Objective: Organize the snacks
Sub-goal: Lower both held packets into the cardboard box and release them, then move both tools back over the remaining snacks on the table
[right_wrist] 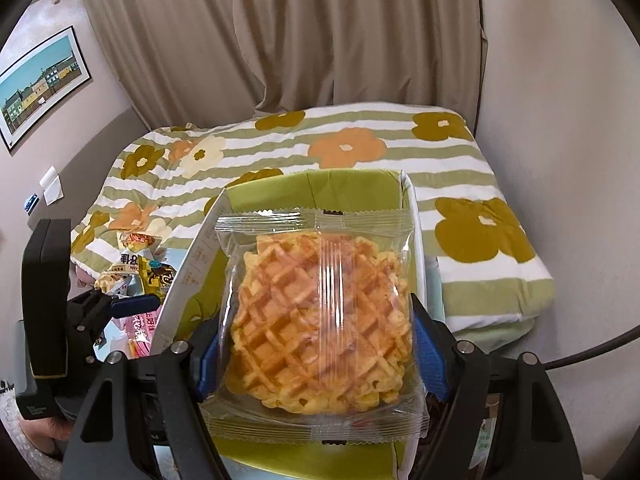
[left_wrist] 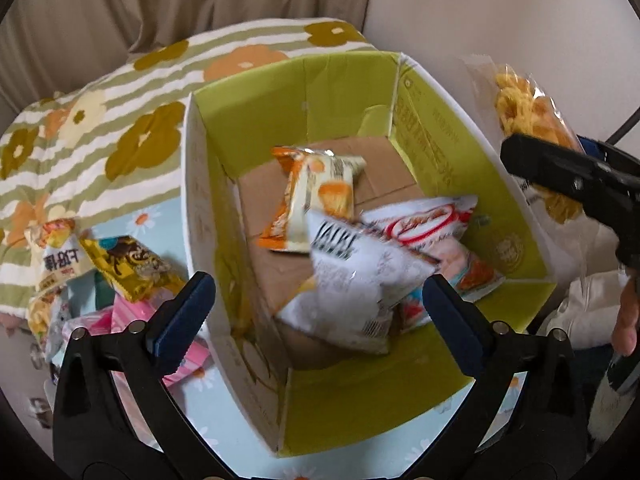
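A cardboard box (left_wrist: 200, 184) with green inner walls stands open below my left gripper (left_wrist: 318, 284). That gripper is open, and a blurred white packet (left_wrist: 352, 280) sits between its fingers with neither pad touching it. Deeper in the box lie an orange-and-white packet (left_wrist: 316, 196) and a red-and-white packet (left_wrist: 432, 224). My right gripper (right_wrist: 316, 320) is shut on a clear-wrapped waffle packet (right_wrist: 320, 320), held over the box (right_wrist: 408, 188). In the left wrist view the right gripper (left_wrist: 560, 176) and its waffle packet (left_wrist: 520, 108) hang at the box's right rim.
A pile of loose snack packets (left_wrist: 120, 268) lies left of the box on a light blue daisy cloth (left_wrist: 216, 412). A striped floral quilt (right_wrist: 480, 168) lies behind, with a beige curtain (right_wrist: 320, 40) beyond it. A person's hand (left_wrist: 626, 320) shows at the right edge.
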